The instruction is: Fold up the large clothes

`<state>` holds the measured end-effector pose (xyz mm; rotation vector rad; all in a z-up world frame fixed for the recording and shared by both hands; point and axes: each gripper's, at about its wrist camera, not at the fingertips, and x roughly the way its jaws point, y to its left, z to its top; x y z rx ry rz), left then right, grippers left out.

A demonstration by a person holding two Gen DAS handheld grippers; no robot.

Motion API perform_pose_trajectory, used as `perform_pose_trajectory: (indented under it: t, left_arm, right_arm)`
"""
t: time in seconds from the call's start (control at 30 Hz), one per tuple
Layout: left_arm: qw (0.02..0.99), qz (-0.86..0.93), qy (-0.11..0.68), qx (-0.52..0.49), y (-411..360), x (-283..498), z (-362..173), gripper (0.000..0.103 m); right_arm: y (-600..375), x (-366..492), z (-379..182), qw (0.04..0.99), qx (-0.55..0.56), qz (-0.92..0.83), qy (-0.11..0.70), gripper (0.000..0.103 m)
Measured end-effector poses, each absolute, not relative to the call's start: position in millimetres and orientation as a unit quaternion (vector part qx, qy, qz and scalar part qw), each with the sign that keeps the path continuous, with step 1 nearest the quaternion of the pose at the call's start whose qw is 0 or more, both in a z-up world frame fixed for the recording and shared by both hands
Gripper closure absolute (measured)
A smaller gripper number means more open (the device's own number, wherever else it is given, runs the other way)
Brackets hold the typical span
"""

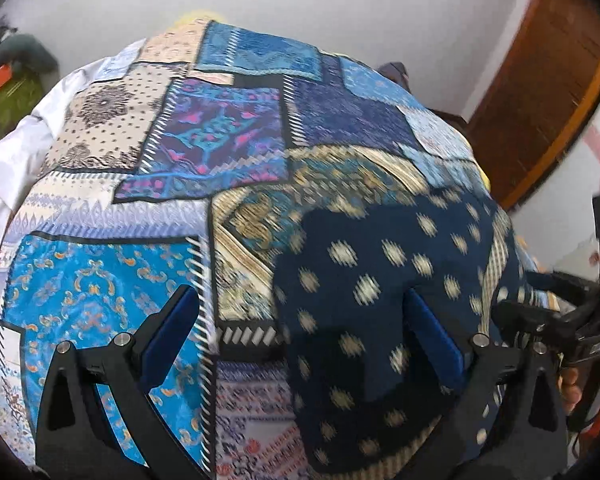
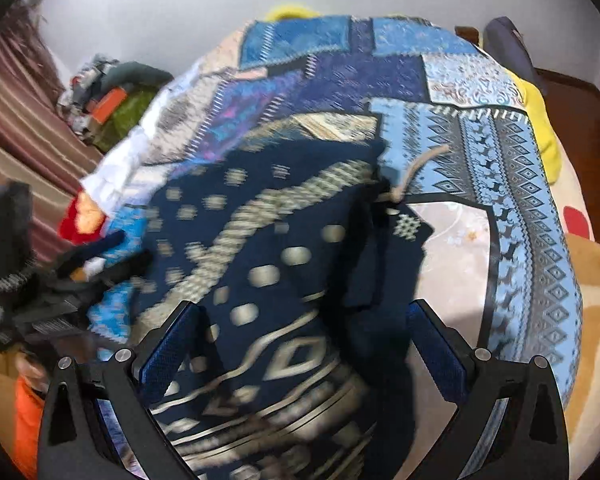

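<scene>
Garment between spread right gripper fingers, on patchwork bedspread

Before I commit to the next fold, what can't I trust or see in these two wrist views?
- Navy garment, right wrist view: motion blur smears its edges; its near part is cut off by the frame.
- Same garment, left wrist view: its right edge disappears behind the right gripper.
- Patchwork bedcover: the garment covers part of it.
- Left gripper, right wrist view: blurred, fingers unreadable there.
- Clutter pile: too small to identify.
</scene>
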<state>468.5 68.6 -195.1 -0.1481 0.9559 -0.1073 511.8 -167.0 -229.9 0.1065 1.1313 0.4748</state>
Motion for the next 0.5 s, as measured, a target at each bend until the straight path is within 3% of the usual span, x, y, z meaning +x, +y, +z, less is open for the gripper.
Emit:
perform_pose_trajectory:
  t: [0.23, 0.5]
  left_arm:
    - [0.892, 0.014, 0.451, -0.039, 94.4, 463.6, -178.4, 0.000]
    - [0.855, -0.115, 0.474, -0.175, 106.9, 421.5, -181.9, 0.000]
  right_arm:
    - [-203.5, 521.7, -221.7, 0.824, 0.067, 0.192, 0.530, 0.001]
    - [-214.4, 486.2, -193.2, 0.813, 0.077, 0.266, 0.513, 0.000]
